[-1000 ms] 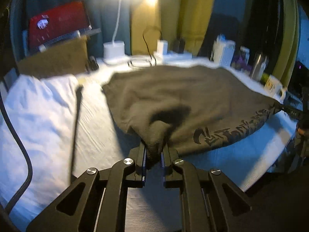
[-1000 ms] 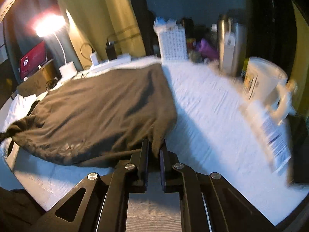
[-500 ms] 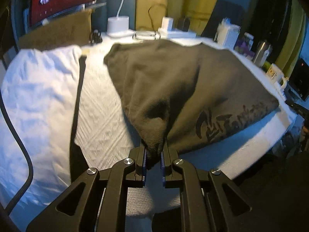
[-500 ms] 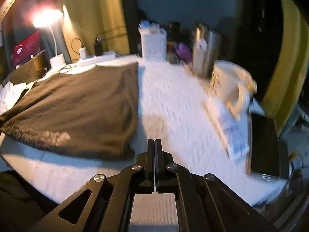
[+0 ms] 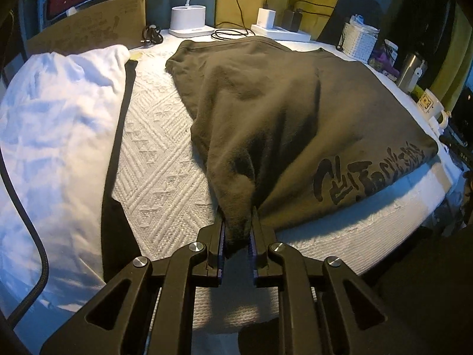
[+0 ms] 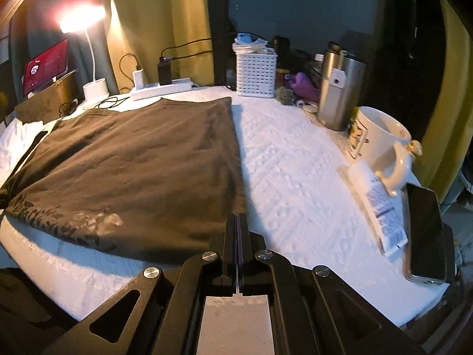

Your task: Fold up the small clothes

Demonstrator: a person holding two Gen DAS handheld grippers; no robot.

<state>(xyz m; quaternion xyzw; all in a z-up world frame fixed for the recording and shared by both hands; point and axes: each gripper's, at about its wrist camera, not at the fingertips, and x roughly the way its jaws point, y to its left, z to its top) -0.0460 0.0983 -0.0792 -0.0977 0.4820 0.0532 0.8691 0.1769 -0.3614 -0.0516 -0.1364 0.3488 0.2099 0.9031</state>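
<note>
One soft shirt (image 5: 280, 112) corner (bunched) pinched.

Black stylised lettering runs along the near edge of the dark shirt (image 5: 295, 112), its characters too ornate to make out. The white mug (image 6: 377, 142) carries a yellow-and-black printed emblem, and the white packet (image 6: 381, 207) beside it bears fine print with a blue line, both illegible. The red screen (image 6: 45, 65) shows a white logo and small text, likewise unreadable.
</note>
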